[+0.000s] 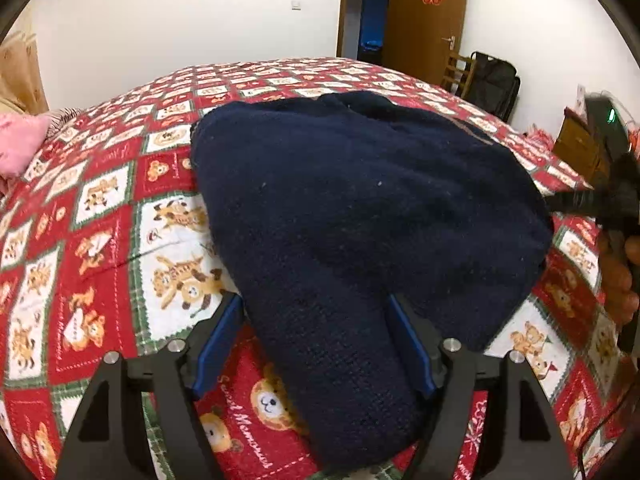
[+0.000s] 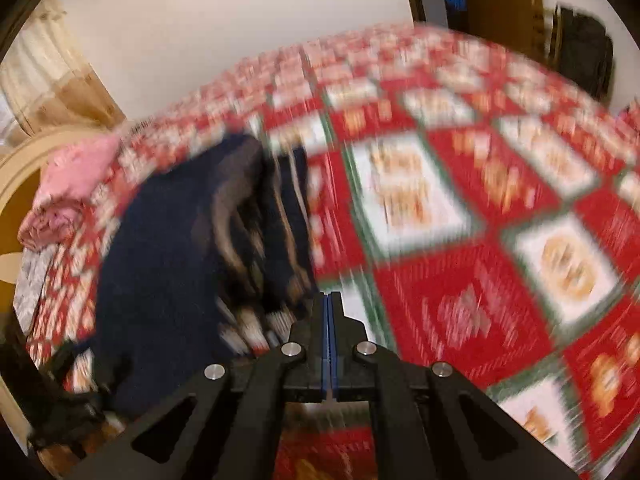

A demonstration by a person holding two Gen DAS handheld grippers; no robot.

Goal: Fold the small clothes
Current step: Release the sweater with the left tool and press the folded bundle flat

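Room: white walls [image 1: 160, 12], a brown door [image 1: 426, 20] with a red paper ornament, standing open on a dark hallway; a black bag [image 1: 494, 80] and a wooden chair beside it.

Bed: fills both views, spread with a red, white and green quilt [image 1: 100, 216] printed with teddy bears (checked panels, some lettered).

Sweater [image 1: 360, 208]: navy knit, lying in a rounded heap on the quilt near the middle of the bed; one narrower part runs toward the left wrist camera. In the right wrist view it lies at the left [image 2: 160, 260], badly blurred.

Pink cloth [image 1: 18, 142]: bundled at the bed's far left edge.

Left gripper [image 1: 316, 344]: jaws spread wide, one blue pad on each side of the sweater's narrow part; neither pad clearly presses it, so nothing is grasped.

Right gripper [image 2: 329, 300]: jaws clenched together, blue pads meeting, nothing between them, over bare quilt just right of the sweater.

Left view only: door ornament, a wall switch, part of a hand [image 1: 618, 276] and the other gripper's black body at the right edge.

Right view only: a beige curtain [image 2: 52, 80] and a curved headboard at the left.
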